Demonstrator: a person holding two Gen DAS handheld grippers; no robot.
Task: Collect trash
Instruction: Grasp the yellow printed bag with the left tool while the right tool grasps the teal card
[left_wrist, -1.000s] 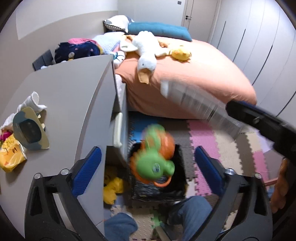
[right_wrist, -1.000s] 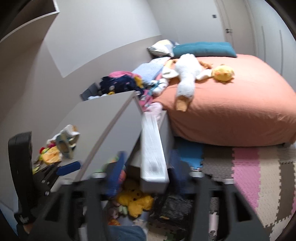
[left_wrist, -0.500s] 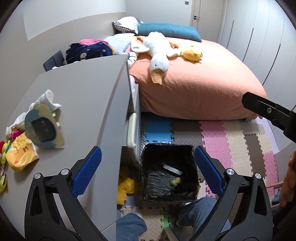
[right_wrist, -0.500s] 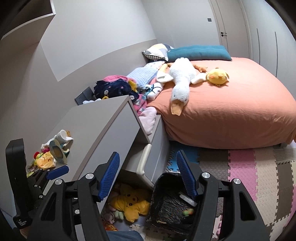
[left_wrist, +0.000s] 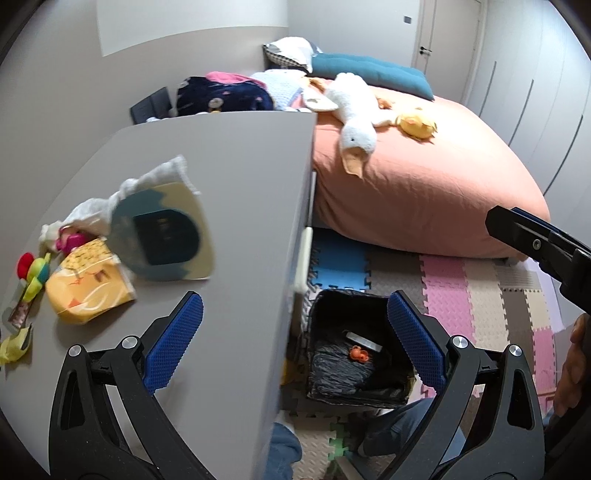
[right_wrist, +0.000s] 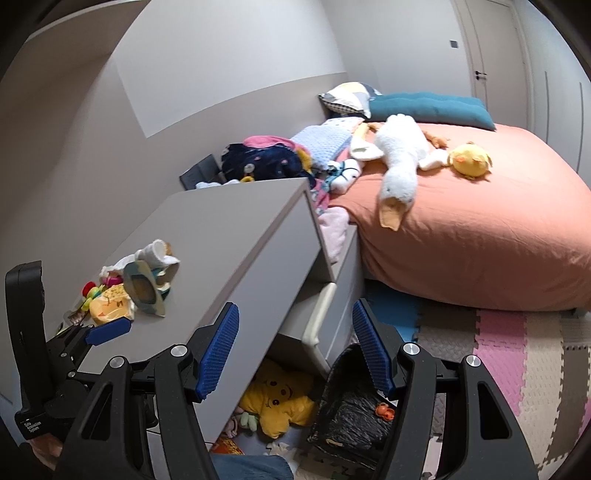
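A black bin (left_wrist: 325, 306) lined with a black bag stands on the floor beside the grey desk (left_wrist: 236, 155). A small orange toy (left_wrist: 359, 353) and a pale flat piece (left_wrist: 364, 340) lie inside it. The bin also shows in the right wrist view (right_wrist: 345, 417). My left gripper (left_wrist: 295, 339) is open and empty, over the desk edge and the bin. My right gripper (right_wrist: 295, 350) is open and empty, above the bin. On the desk's left lie a yellow packet (left_wrist: 90, 282), a round blue-and-cream card (left_wrist: 164, 236), white tissue (left_wrist: 147, 181) and small colourful bits (left_wrist: 35, 271).
A bed (left_wrist: 424, 192) with an orange cover, a plush goose (left_wrist: 356, 127) and a yellow plush (left_wrist: 417, 123) fills the right. Foam mats (left_wrist: 480, 295) cover the floor. A drawer (right_wrist: 321, 314) stands open under the desk. A yellow plush (right_wrist: 277, 398) lies below it.
A green-and-orange toy and a clear bottle dropped from the grippers into the bin. My left gripper has since swung left over the desk. Both grippers are now empty.
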